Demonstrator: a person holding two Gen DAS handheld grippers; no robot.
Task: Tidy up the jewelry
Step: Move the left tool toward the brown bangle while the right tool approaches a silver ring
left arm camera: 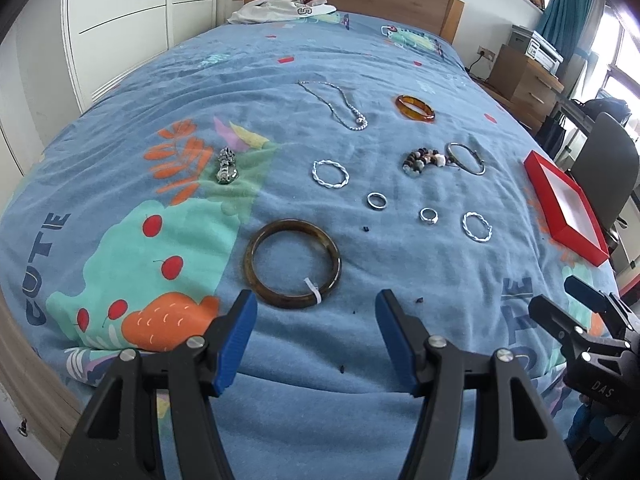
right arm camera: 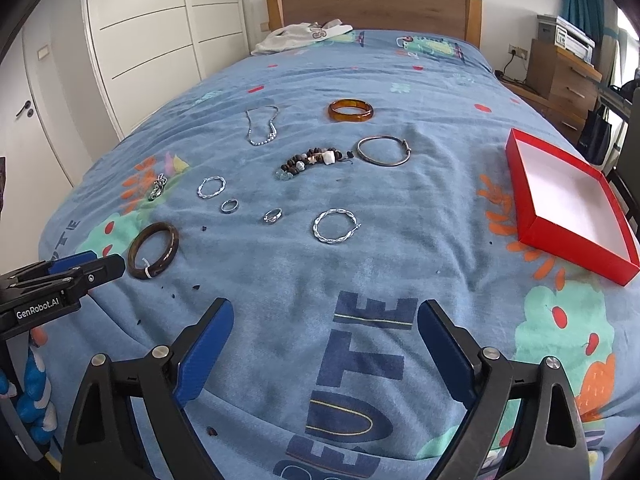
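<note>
Several pieces of jewelry lie spread on the blue bedspread. A dark brown bangle lies just ahead of my left gripper, which is open and empty. An amber bangle, a silver chain, a bead bracelet, a thin silver bangle, twisted silver hoops and two rings lie farther off. An open red box sits at the right. My right gripper is open and empty.
A small silver clasp piece lies at the left. White clothing lies by the wooden headboard. White wardrobes stand left of the bed, and a wooden drawer unit stands to the right. Dark crumbs dot the bedspread.
</note>
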